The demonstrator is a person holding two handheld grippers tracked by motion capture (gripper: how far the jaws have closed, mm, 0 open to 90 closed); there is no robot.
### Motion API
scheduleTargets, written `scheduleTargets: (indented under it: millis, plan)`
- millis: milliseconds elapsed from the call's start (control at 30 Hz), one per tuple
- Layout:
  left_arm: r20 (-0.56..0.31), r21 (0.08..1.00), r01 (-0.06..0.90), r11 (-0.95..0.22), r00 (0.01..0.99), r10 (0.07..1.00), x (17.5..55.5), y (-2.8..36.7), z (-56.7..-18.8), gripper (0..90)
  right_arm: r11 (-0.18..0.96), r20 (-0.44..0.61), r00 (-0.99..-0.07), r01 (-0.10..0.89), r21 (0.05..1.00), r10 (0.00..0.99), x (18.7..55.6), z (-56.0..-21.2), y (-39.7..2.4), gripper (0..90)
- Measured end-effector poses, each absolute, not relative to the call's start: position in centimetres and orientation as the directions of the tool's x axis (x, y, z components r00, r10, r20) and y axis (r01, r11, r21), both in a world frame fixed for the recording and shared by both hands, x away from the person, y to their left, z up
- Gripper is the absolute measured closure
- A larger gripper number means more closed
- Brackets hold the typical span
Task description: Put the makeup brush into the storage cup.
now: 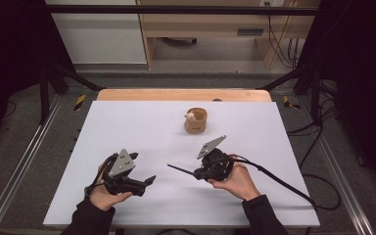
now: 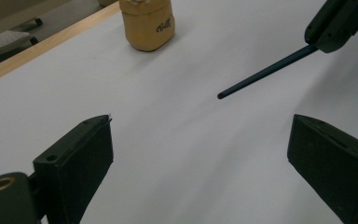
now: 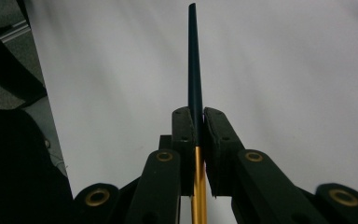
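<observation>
My right gripper (image 1: 199,172) (image 3: 198,117) is shut on a thin dark stick (image 1: 180,169) (image 3: 193,56) with a gold rear end. The stick points left, just above the white table top (image 1: 127,127). In the left gripper view the stick (image 2: 265,72) reaches in from the upper right, sticking out of the right gripper (image 2: 338,23). My left gripper (image 1: 149,180) (image 2: 200,135) stands open at the near left with nothing between its jaws, and it faces the stick's tip. A tan cup (image 1: 196,120) (image 2: 149,23) with a small pale thing in it stands at the far middle.
The white top lies on a wooden table whose far edge (image 1: 176,94) shows behind the cup. Black frame rails (image 1: 54,78) flank the table. A cable (image 1: 284,183) trails from the right gripper off the right side.
</observation>
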State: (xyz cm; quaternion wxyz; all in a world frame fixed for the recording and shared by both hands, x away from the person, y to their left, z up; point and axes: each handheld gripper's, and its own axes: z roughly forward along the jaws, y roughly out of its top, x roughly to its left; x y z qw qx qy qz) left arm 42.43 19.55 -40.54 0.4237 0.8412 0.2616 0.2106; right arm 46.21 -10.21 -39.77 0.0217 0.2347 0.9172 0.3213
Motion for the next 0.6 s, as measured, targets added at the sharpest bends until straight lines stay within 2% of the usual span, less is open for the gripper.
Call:
scheduleTargets:
  millis: [600]
  plan:
    - [0.253,0.745,0.147,-0.65,0.84,0.48,42.8,15.8,-39.1,6.1,0.665,0.113,-0.887,0.415,0.621,0.448,46.2,-38.9,-10.6,83.7]
